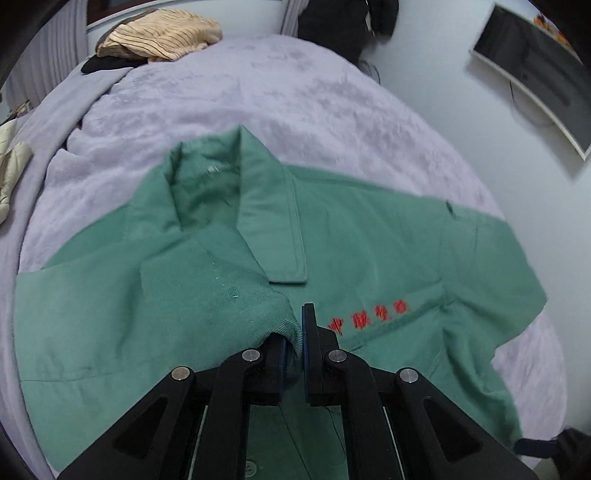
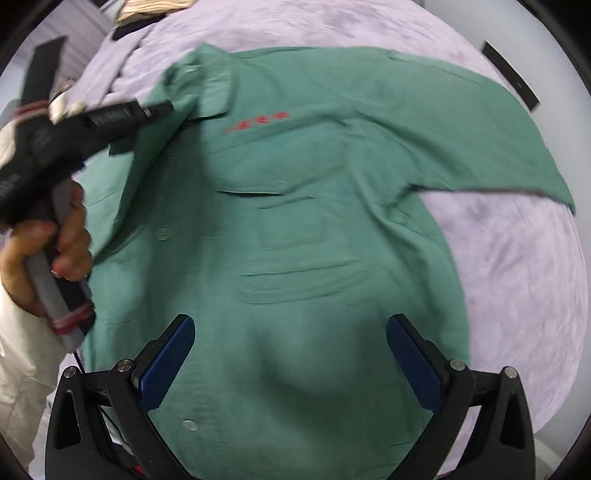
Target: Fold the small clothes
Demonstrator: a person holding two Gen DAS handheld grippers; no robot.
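Green work shirt [image 1: 369,240] lies front-up on a bed covered by a lilac fleece blanket [image 1: 295,92], collar [image 1: 258,206] toward the far end, red embroidered characters [image 1: 369,314] on the chest.

Left claw [image 1: 295,343]: closed down to a narrow slit, a fold of the shirt's fabric pinched between the pads, the cloth drawn up into a small peak at the fingertips. In the right wrist view the left claw [image 2: 162,108] sits at the shirt's collar-side edge, held by a hand [image 2: 62,236] with a pale sleeve [image 2: 22,350] behind.

Right claw [image 2: 290,365]: jaws wide, nothing between them, hanging over the lower front of the shirt; blue pads [image 2: 166,365] bare. One sleeve [image 2: 480,147] spread out to the right.

Striped tan garment [image 1: 162,35] heaped at the far end of the bed. Both views motion-blurred.
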